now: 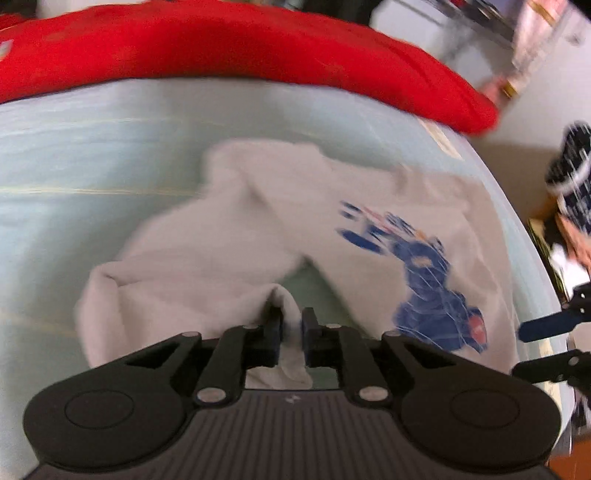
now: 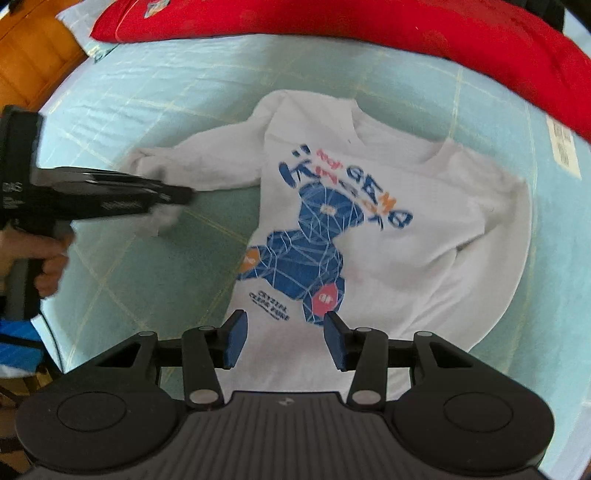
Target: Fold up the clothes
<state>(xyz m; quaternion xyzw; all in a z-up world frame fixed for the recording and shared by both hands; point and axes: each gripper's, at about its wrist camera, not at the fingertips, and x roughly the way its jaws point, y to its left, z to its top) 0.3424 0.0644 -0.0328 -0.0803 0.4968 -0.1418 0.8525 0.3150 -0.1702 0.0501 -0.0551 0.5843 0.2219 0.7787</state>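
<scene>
A white sweatshirt (image 2: 424, 229) with a blue bear print (image 2: 306, 251) lies face up on a pale green sheet (image 2: 155, 96). Its one sleeve (image 1: 192, 251) stretches toward me in the left wrist view. My left gripper (image 1: 290, 325) is shut on that sleeve's cuff (image 1: 291, 354), which bunches between the blue pads. From the right wrist view the left gripper (image 2: 184, 195) shows at the left, held by a hand (image 2: 40, 258). My right gripper (image 2: 282, 339) hangs open above the sweatshirt's hem, nothing between its fingers. It also shows at the right edge as the right gripper (image 1: 532, 347).
A red blanket (image 2: 406, 33) lies bunched along the far side of the bed. A white label (image 2: 563, 147) sits on the sheet at the right. Wooden furniture (image 2: 33, 55) stands past the bed's left corner. Clutter (image 1: 569, 206) lies on the floor beside the bed.
</scene>
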